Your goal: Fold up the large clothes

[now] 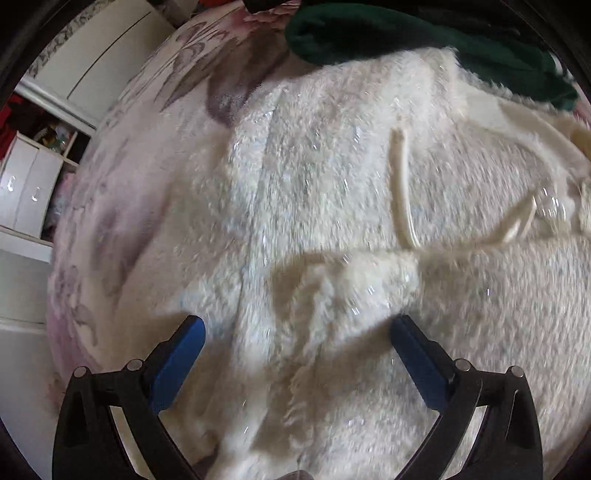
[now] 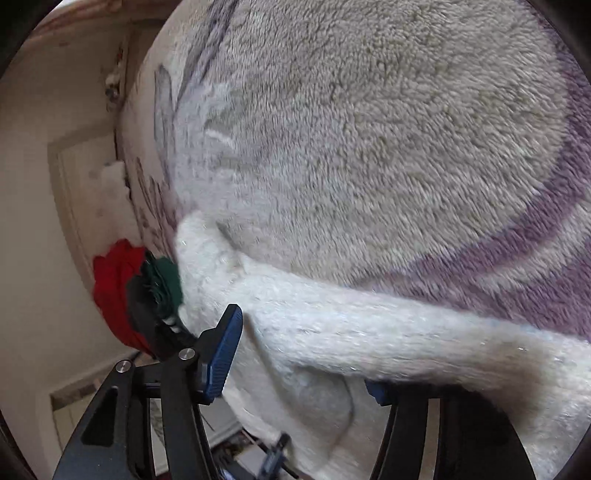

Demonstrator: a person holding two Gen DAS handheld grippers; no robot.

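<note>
A fluffy white garment [image 1: 332, 206] with sparkly threads and a cream drawstring [image 1: 402, 199] lies spread on a bed. My left gripper [image 1: 297, 325] hovers over it with its blue-padded fingers wide apart, holding nothing. In the right wrist view a long sleeve-like part of the same garment [image 2: 369, 332] drapes across my right gripper [image 2: 306, 350]. Its left finger [image 2: 225, 350] shows fully; the right finger is mostly hidden under the fabric. The jaws stand wide apart with cloth lying between and over them.
The bed carries a plush cream blanket with purple floral print [image 2: 369, 129], also seen in the left wrist view [image 1: 122, 206]. A dark green garment [image 1: 406, 33] lies at the far side, next to a red one [image 2: 114, 288]. White drawers [image 1: 29, 192] stand at left.
</note>
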